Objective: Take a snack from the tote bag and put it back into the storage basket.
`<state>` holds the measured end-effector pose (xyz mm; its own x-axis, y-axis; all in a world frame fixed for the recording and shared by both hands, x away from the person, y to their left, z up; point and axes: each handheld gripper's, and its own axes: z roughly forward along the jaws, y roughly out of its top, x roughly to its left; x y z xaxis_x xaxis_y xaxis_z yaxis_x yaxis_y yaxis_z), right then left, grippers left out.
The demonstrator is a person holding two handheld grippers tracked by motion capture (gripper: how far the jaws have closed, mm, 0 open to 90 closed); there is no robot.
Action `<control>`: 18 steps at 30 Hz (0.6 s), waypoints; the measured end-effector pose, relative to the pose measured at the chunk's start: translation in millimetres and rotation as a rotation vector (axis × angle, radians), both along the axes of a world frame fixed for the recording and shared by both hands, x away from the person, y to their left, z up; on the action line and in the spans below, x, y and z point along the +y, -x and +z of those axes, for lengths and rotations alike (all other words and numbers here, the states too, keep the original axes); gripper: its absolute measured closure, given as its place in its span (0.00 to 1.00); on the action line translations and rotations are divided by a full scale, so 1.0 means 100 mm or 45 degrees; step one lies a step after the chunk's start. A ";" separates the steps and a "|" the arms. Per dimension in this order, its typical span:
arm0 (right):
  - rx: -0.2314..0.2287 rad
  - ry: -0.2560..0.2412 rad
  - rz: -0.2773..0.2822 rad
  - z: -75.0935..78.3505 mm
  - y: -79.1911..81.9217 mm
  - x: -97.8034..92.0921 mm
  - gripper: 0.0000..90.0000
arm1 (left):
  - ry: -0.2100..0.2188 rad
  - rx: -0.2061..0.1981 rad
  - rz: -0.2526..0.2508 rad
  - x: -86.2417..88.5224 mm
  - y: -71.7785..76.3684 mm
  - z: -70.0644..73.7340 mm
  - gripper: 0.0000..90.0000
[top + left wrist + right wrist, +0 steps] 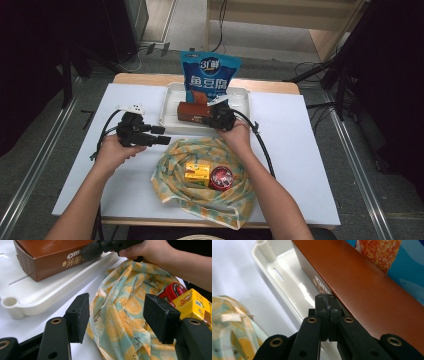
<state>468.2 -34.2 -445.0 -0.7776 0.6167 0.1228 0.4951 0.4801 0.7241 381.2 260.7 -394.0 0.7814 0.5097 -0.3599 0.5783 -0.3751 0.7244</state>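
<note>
A rectangular brown cardboard box (194, 111) is seen lying in the glossy white plastic tray (172, 95), its far end hidden by a blue foil bag (210, 75). The right gripper (216, 120) is pressed against it, jaws closed on nothing. The left gripper (159, 139) is held wide open beside the crumpled citrus-print cloth (172, 172).

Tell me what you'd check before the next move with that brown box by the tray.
1. Right gripper is at the brown box: ok.
2. Right gripper has a hold on the box: not ok; its jaws meet with nothing between them.
3. Left gripper is open and empty: ok.
4. Patterned cloth lies spread out on the table: ok.
5. Yellow box and red tin rest on the cloth: ok.
6. Box sits flat in the white tray: cannot tell.
</note>
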 end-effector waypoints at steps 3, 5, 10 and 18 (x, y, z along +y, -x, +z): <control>0.004 0.000 -0.013 -0.02 -0.02 0.00 1.00 | -0.006 0.000 -0.004 -0.01 0.00 0.00 0.43; 0.007 0.001 -0.019 -0.03 -0.03 0.00 1.00 | -0.004 0.000 -0.004 -0.01 0.00 0.00 0.43; 0.011 -0.018 -0.048 -0.05 -0.09 0.00 1.00 | -0.011 0.003 -0.006 -0.02 0.00 -0.01 0.43; -0.007 -0.013 -0.062 -0.10 -0.12 0.02 1.00 | -0.006 0.006 -0.006 -0.02 0.00 -0.02 0.43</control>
<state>480.7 -31.9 -454.6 -0.7472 0.6527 0.1253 0.5140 0.4480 0.7315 381.2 258.7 -395.5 0.7824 0.5074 -0.3611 0.5796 -0.3813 0.7201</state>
